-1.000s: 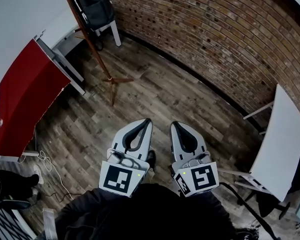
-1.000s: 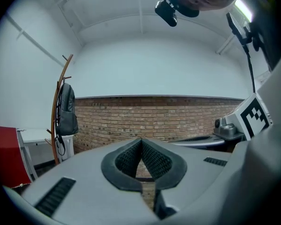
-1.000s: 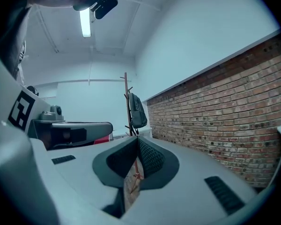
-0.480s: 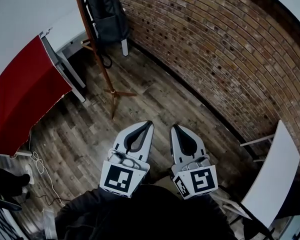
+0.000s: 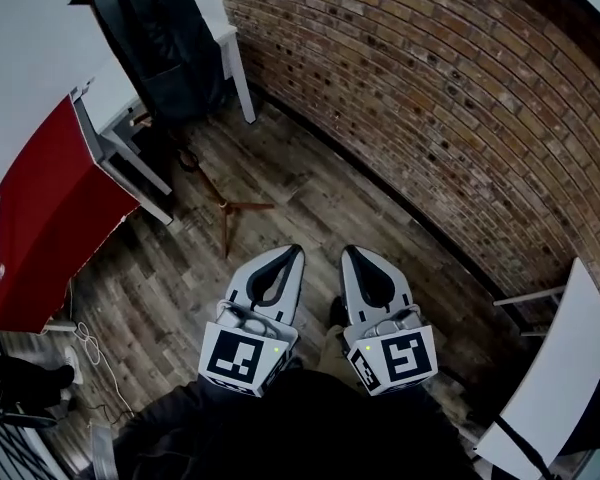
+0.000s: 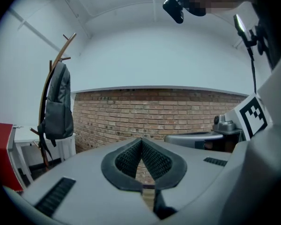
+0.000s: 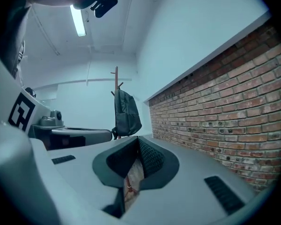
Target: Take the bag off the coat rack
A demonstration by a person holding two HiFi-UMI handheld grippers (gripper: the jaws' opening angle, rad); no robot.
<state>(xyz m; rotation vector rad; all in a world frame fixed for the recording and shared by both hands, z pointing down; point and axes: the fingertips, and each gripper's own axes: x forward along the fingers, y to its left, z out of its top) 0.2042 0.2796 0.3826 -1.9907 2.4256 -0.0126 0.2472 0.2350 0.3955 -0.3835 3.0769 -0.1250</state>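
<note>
Holding left tongs (image 5: 291,252) and right tongs (image 5: 351,253) pressed together, empty, presumably for want of reach to bag (image 5: 162,40) hung on coat rack (image 5: 227,206) at floor's (image 5: 315,183) far-left corner.

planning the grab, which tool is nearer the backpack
Left. The backpack hangs ahead and left of both; left tool sits nearer, right tool beside it, farther.
</note>
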